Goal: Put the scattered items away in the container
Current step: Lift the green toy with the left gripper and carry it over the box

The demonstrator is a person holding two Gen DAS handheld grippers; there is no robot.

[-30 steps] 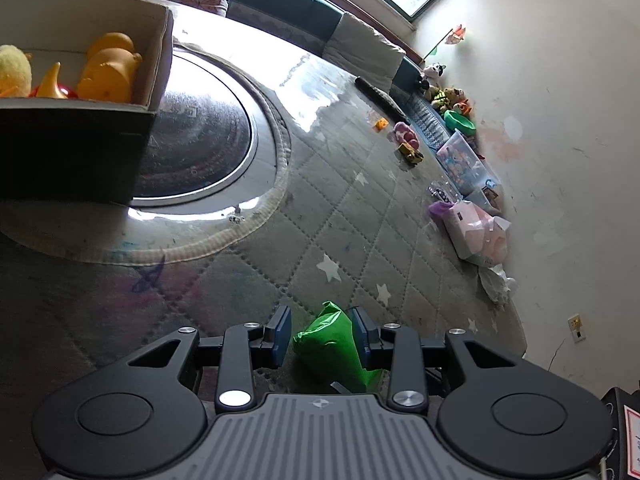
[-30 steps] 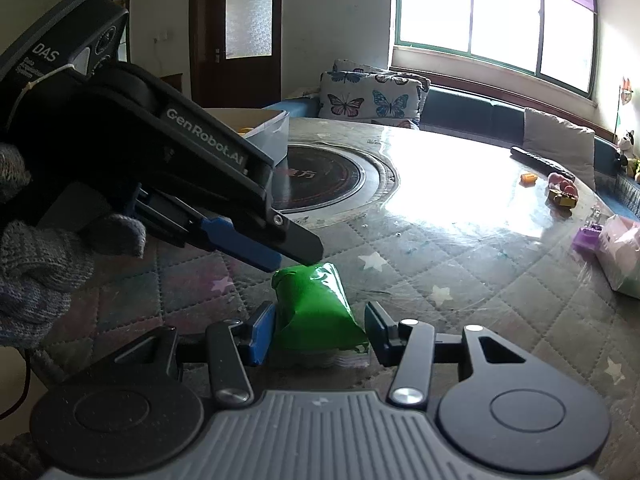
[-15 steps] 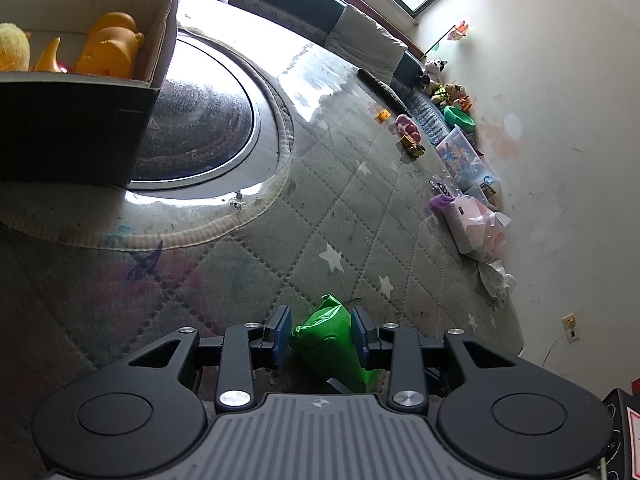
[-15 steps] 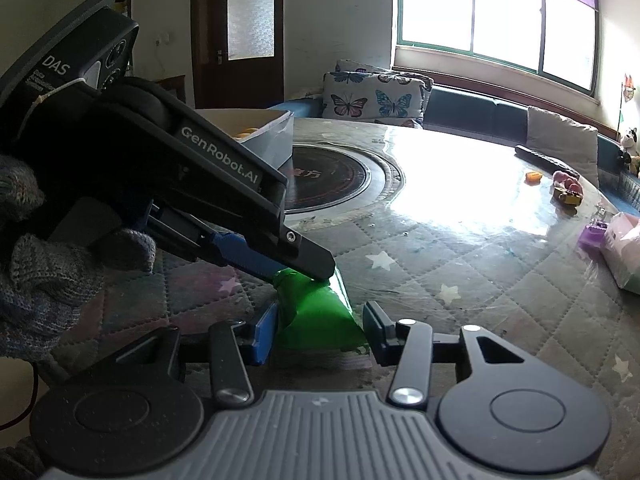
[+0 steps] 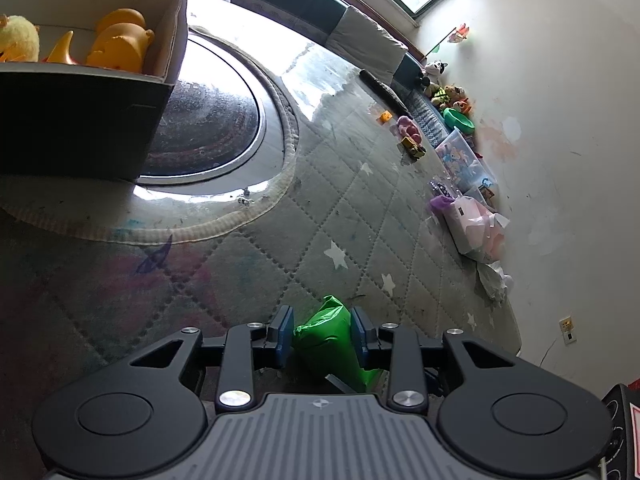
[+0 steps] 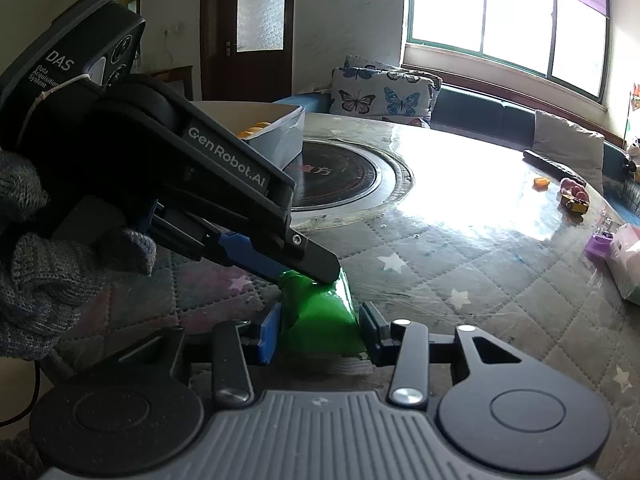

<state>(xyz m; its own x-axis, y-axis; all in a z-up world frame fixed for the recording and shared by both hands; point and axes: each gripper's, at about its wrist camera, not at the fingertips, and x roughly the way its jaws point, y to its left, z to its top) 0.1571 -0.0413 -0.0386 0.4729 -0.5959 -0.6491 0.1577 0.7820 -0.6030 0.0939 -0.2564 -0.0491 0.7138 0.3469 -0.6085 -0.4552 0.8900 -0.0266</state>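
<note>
A small green plastic bag (image 5: 324, 340) lies on the quilted table cover near its front edge. My left gripper (image 5: 322, 332) has the bag between its blue pads; its jaws are closing and both pads touch the bag's sides. In the right wrist view the same green bag (image 6: 320, 316) fills the gap of my right gripper (image 6: 320, 332), whose pads press on it. The left gripper (image 6: 320, 274) reaches in from the left there, its tip on the bag's top. The cardboard box (image 5: 80, 120) stands at the far left with yellow toys (image 5: 120, 44) inside.
A round dark hotplate (image 5: 208, 132) sits mid-table beside the box. Along the far right edge lie a remote (image 5: 380, 90), an orange block (image 5: 385, 117), a pink toy (image 5: 408, 126), a yellow truck (image 5: 414, 149) and a pink-white bag (image 5: 476, 228). A gloved hand (image 6: 48, 280) holds the left gripper.
Both pairs of jaws have narrowed onto the green bag. The left gripper's tip has slid further over the bag's top in the right wrist view.
</note>
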